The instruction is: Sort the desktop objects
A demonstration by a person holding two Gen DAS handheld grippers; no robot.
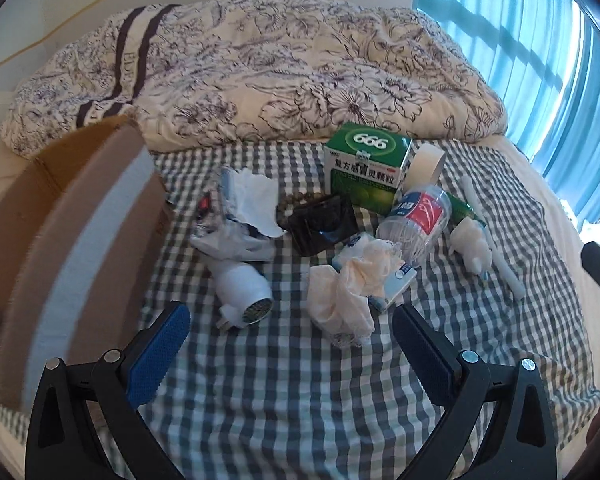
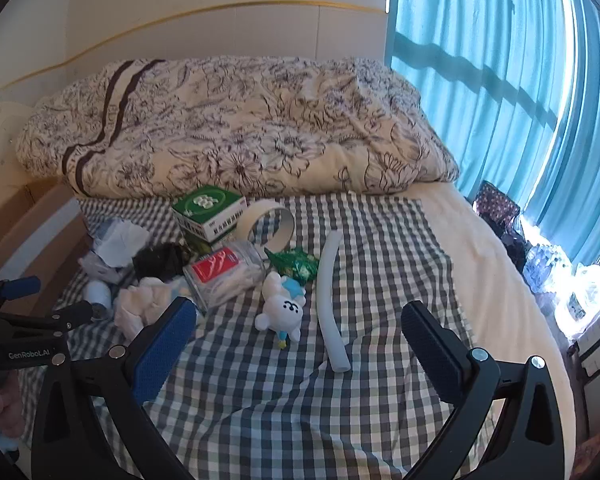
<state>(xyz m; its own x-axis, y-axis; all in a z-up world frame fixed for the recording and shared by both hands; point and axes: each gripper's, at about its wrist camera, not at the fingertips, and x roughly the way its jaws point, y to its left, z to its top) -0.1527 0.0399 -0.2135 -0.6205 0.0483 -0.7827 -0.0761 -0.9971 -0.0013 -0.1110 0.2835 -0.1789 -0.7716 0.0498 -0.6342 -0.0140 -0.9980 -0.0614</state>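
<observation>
While both the left gripper (image 1: 290, 344) and right gripper (image 2: 298, 338) gape empty, clutter (image 1: 340, 220) lies unsorted mid-cloth (image 1: 284, 400); box (image 1: 60, 220) at its left edge.

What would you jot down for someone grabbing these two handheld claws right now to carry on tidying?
Left gripper: open, empty, hovering over the crumpled tissue.
Right gripper: open, empty, above the white plush toy and foam tube.
Everything lies on the checked cloth: green medicine box, tape roll, clear jar on its side, green wrapper, black pouch, white plug-in device.
Cardboard box sits left; its inside is not visible.
Nothing looks sorted yet; all items remain.
</observation>
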